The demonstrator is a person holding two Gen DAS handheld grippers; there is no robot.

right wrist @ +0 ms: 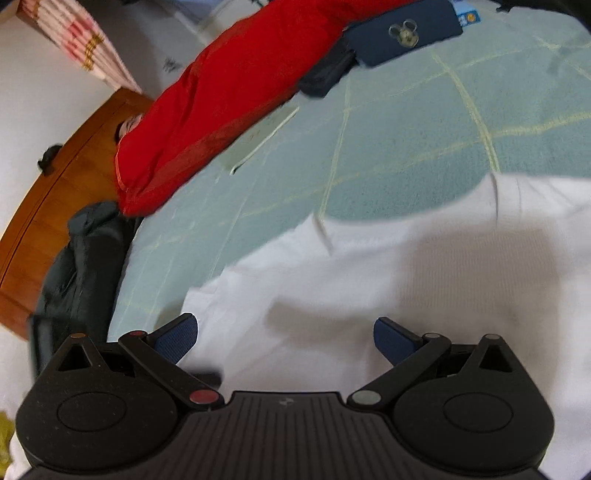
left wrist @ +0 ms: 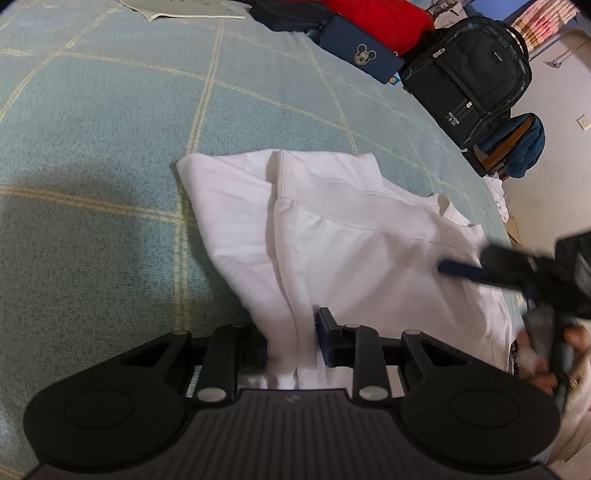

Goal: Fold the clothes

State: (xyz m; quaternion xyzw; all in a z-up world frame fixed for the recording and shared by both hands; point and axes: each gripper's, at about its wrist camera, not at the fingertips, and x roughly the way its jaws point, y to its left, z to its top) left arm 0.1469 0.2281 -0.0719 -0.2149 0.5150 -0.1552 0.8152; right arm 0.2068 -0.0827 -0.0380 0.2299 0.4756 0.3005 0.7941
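A white shirt lies partly folded on the pale green checked bedspread. In the left wrist view my left gripper is shut on a bunched edge of that shirt, which runs up between its blue pads. My right gripper shows at the right of that view, held by a hand, its blue finger over the shirt. In the right wrist view my right gripper stands open just above the white shirt, with nothing pinched between its blue pads.
At the far side of the bed lie a red quilt, a navy case with a mouse emblem, a dark pouch and a sheet of paper. A black backpack stands at the bed's right edge. A wooden headboard borders the bed.
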